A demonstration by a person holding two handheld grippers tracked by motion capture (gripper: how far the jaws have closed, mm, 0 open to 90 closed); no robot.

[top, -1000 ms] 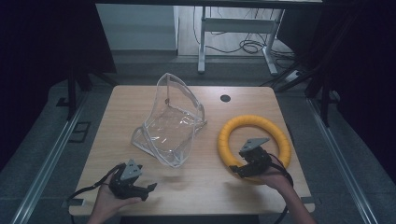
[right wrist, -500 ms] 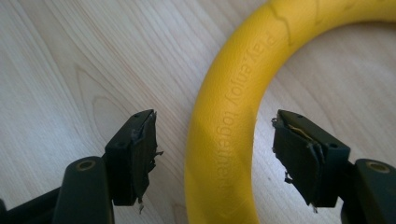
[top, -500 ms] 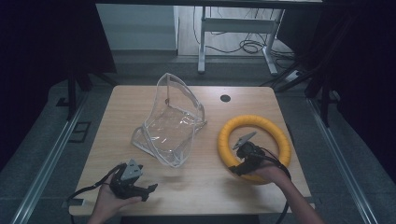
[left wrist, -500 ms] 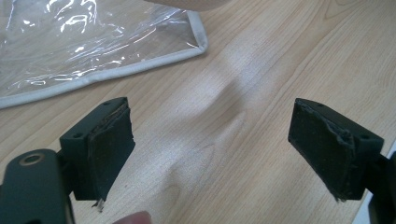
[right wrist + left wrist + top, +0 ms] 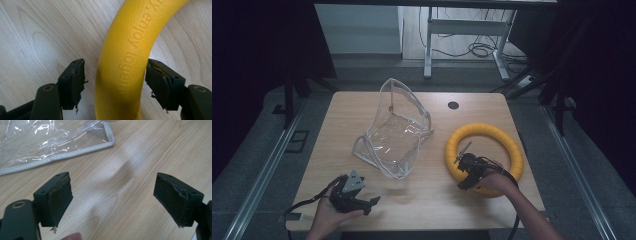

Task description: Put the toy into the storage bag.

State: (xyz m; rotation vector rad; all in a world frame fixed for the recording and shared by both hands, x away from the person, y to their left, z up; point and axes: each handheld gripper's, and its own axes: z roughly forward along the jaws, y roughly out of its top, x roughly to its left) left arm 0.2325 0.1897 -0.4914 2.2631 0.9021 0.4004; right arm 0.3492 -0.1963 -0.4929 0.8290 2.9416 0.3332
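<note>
Clearly, the yellow ring [image 5: 484, 152] lay flat on the right part of the table [image 5: 432, 197], not yet lifted. Your right gripper [image 5: 113, 82] straddled its near-left arc with jaws spread, neither pad quite pressing; closing and lifting remained. Your left gripper [image 5: 112, 200] waited wide over bare wood near the clear bag [image 5: 394, 135]. The ring's embossed lettering ran out of frame, unreadable in full.

Bag [image 5: 394, 131]: you see it clear, mid-tabletop [image 5: 427, 195], standing open.
Hole [image 5: 453, 105]: your far edge, black.
</note>
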